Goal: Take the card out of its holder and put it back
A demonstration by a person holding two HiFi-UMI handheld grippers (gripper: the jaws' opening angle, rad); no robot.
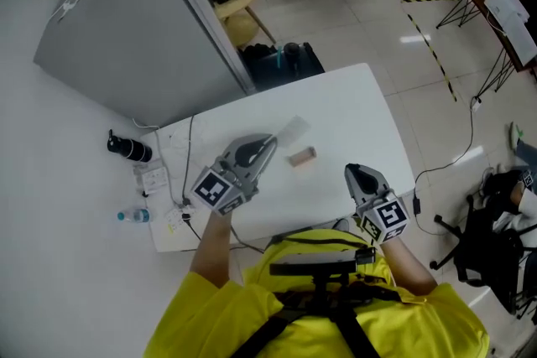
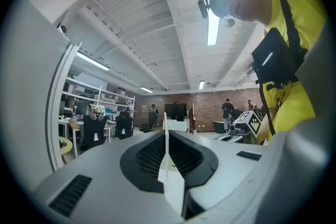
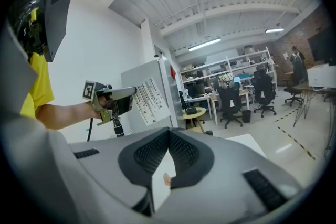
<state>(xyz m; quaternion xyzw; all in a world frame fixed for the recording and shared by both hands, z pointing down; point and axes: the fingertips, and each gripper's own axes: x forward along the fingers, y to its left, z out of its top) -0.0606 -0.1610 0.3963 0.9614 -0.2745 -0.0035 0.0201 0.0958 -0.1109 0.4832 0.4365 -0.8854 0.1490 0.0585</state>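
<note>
**Pinkish-tan rectangular card [image 1: 302, 156] is out of its holder; putting it back comes next**

The card lies flat on the white table [image 1: 352, 109], in the open ground between your two grippers: just off the tips of your left jaws, and ahead and to the left of your right jaws. Through the slit under your right jaws it shows as a small tan spot [image 3: 167, 180].

Your left gripper [image 1: 270, 140] has its jaws drawn together. A thin pale edge stands upright between them, which looks like the clear plastic card holder [image 1: 294, 128] reaching out beyond the tips. Your right gripper [image 1: 357, 173] has its jaws closed on nothing.

The removal half looks done. To return the card, you would need to open your right jaws, bring them over it and pinch one short end. Then line its free end up with the holder's mouth and slide it in, keeping the left grip firm.
</note>
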